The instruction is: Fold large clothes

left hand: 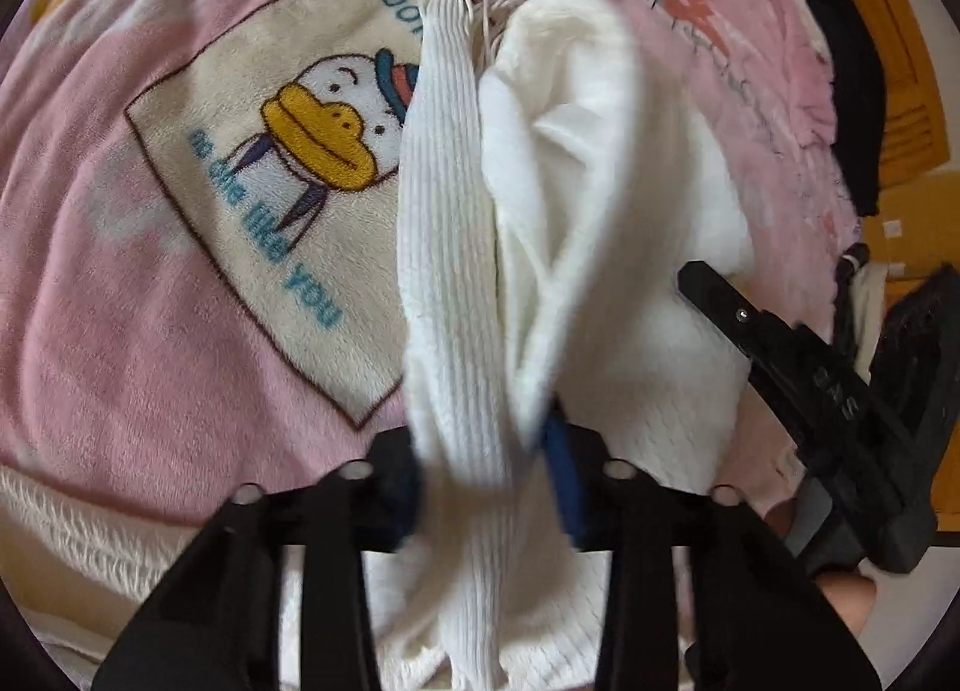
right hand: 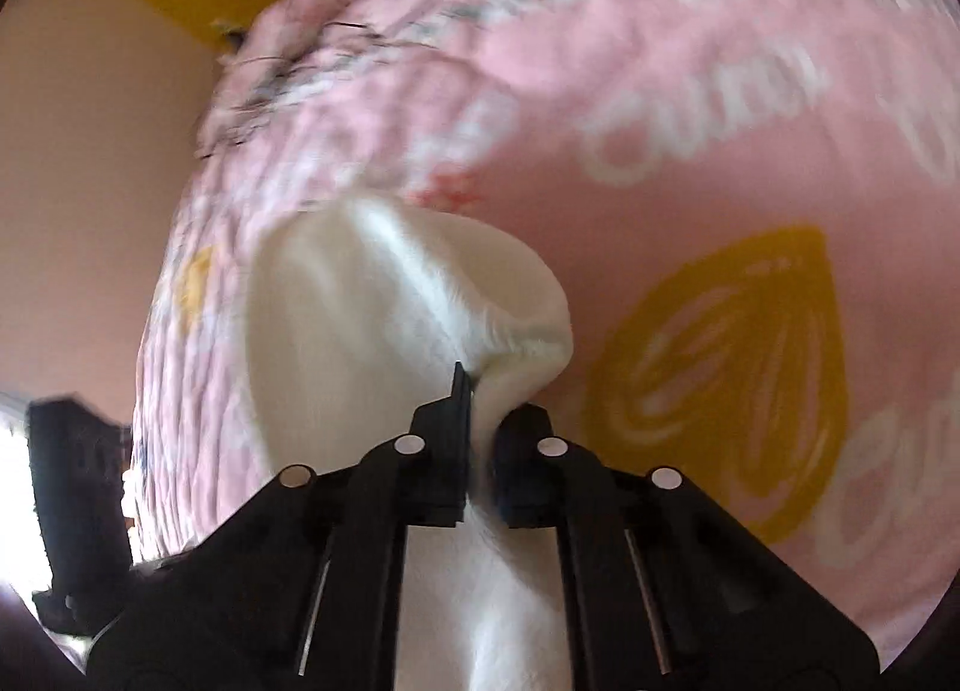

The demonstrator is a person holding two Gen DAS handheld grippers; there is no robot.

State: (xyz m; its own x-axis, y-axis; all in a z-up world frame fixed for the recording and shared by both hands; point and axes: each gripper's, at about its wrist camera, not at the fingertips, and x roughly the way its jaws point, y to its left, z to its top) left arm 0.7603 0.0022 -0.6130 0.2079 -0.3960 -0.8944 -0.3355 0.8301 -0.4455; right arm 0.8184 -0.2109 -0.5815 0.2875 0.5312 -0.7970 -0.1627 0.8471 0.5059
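A white knit garment [left hand: 576,163] with a ribbed, fringed band [left hand: 444,223] hangs bunched over the pink bed. My left gripper [left hand: 486,469] is shut on the ribbed band and the fabric beside it. My right gripper [right hand: 483,439] is shut on another fold of the white garment [right hand: 372,319], which bulges ahead of the fingers. The right gripper also shows at the right of the left wrist view [left hand: 840,391], close beside the cloth. The right wrist view is blurred.
A pink fleece blanket [left hand: 150,331] with a cream duck patch [left hand: 312,133] covers the bed, and shows in the right wrist view [right hand: 660,151] with a yellow heart print [right hand: 732,391]. Dark clothing [left hand: 852,91] lies at the far right by orange wooden furniture [left hand: 900,67].
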